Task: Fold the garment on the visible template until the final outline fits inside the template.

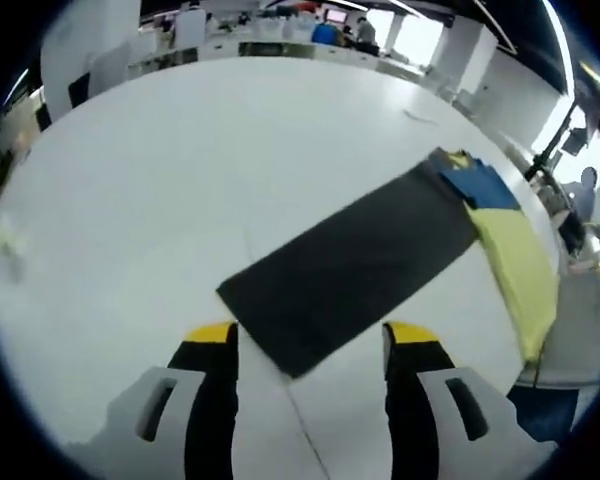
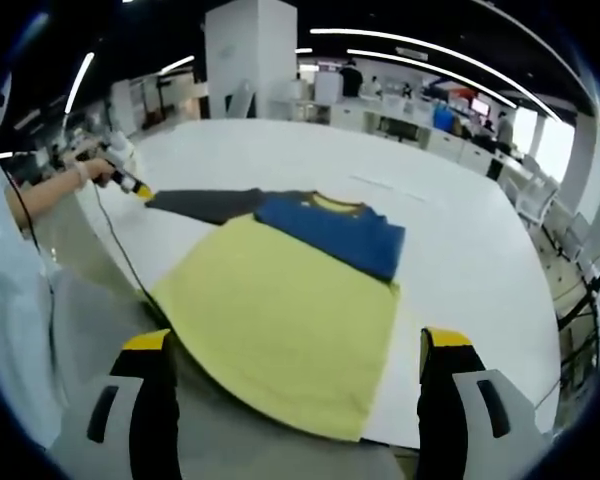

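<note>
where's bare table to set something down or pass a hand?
Free: the wide white table beyond and to the side of the dark template in the left gripper view; also the stretch past the blue-and-yellow garment toward the far edge in the right gripper view. Crowded: the near table edge, where the garment overhangs and its blue top overlaps the template's end.

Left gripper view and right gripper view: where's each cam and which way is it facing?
Left gripper view: rides the left gripper, facing along the dark template toward the shirt; own open jaws show.
Right gripper view: rides the right gripper, over the shirt's yellow hem; own open jaws and a hand show.
Shared: shirt, template, white table.
</note>
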`<control>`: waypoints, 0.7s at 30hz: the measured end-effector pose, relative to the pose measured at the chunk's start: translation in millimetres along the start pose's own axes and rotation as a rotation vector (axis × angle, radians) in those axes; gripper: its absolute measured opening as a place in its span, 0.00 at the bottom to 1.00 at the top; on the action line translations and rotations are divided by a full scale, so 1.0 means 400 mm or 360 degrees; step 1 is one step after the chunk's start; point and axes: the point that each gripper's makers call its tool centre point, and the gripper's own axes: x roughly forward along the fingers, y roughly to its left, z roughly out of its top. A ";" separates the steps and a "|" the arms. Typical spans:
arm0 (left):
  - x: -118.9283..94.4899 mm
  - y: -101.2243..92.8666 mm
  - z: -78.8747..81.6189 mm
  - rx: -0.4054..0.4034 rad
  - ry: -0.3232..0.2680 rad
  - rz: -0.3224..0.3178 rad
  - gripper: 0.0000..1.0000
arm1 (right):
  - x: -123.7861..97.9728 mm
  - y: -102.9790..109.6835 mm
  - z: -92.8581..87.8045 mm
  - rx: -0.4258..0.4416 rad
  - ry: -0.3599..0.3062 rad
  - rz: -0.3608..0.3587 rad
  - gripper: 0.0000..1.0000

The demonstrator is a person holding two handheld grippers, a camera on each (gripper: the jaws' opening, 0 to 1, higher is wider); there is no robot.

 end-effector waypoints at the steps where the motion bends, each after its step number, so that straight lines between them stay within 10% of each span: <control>1: 0.001 0.006 -0.001 -0.0014 -0.0004 0.0010 0.51 | 0.000 0.000 0.000 -0.0001 0.0001 0.0000 1.00; 15: 0.010 0.056 0.019 -0.0036 -0.0044 0.0121 0.20 | 0.001 0.000 0.000 -0.0009 0.0008 0.0016 1.00; 21: 0.018 0.072 0.007 -0.0052 0.0004 0.0155 0.21 | 0.000 0.000 -0.006 -0.0005 0.0014 0.0013 1.00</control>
